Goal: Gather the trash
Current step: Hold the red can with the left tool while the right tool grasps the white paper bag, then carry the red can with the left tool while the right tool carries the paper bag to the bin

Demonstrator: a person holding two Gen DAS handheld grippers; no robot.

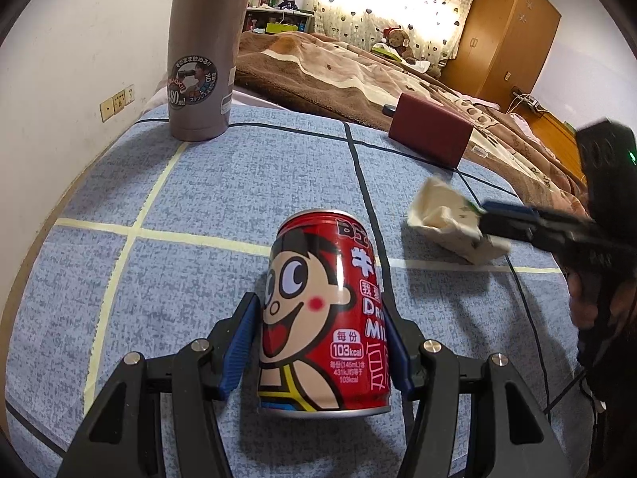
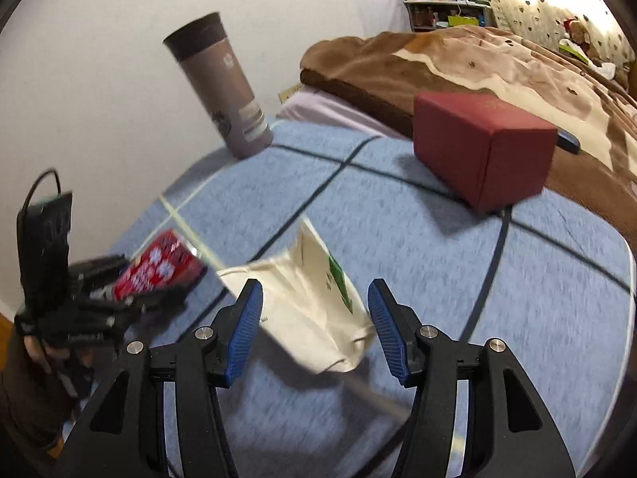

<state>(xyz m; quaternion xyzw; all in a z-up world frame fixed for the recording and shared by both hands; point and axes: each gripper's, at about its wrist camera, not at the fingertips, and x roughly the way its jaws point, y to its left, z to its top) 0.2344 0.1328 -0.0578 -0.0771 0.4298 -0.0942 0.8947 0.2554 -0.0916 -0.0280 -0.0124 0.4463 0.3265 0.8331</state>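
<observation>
Right wrist: crumpled cup (image 2: 314, 310) between tool (image 2: 314, 330) pads.

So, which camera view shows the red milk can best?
The left wrist view: the red milk can stands sharp and close between the left gripper pads, its cartoon face and print readable. The right wrist view shows the can only small and blurred at the left edge.

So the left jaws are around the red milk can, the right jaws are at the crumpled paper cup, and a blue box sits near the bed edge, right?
Not quite: the box is dark red, not blue, as the right wrist view shows. The rest stands: the left gripper has the red milk can between its jaws, and the right gripper is at the crumpled paper cup.
</observation>
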